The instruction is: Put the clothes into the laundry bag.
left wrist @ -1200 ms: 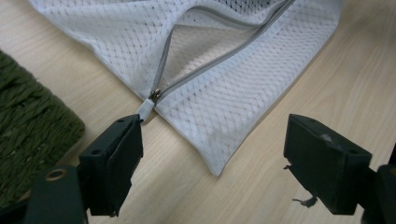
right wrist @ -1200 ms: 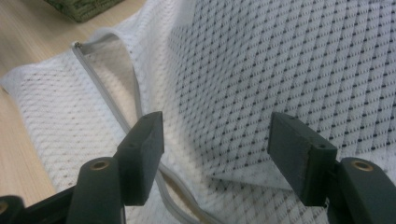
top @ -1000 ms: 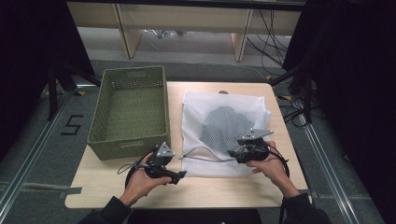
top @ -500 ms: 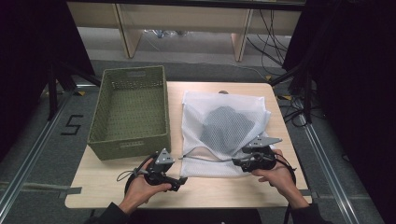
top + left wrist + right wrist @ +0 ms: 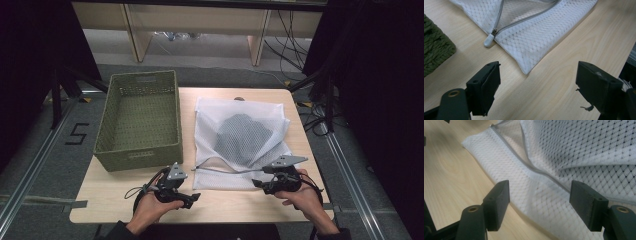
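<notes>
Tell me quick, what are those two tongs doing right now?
Left tongs: open, holding nothing, near the mesh bag corner.
Right tongs: open, holding nothing, over the bag's edge.

White mesh bag (image 5: 240, 142) flat on table (zipper open).

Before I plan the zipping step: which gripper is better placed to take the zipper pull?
Left, probably. The left gripper has its jaws open and aimed toward the zipper pull at the mesh laundry bag's near left corner. The right gripper faces the zipper's middle stretch, farther from the pull.
</notes>
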Available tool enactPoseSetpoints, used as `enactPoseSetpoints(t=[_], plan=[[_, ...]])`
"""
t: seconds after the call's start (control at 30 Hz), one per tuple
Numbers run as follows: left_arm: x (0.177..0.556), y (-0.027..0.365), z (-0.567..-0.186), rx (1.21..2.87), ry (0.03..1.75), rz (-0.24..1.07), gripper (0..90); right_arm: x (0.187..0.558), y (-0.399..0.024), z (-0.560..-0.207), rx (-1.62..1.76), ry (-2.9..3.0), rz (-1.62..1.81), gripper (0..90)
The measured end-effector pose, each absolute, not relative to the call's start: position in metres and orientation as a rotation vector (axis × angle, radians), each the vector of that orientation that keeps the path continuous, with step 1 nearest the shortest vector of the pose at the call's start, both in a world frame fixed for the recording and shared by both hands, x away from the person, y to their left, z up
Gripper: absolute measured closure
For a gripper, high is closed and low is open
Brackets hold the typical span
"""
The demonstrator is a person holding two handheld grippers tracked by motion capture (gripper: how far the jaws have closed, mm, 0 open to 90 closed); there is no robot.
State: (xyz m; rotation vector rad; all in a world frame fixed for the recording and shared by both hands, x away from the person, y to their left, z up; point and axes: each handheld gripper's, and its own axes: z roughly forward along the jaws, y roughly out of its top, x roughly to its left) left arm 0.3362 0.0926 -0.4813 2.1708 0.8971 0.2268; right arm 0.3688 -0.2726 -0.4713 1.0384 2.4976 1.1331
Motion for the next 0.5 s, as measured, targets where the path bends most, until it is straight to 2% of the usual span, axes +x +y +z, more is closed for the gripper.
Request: enactPoseSetpoints(t=[0.5], plan=[[0.338,0.0915,-0.4834,2.181,0.886,0.226,19.2,0.3603,-0.2782,-0.4744,1.024,2.508,1.105,33.2]])
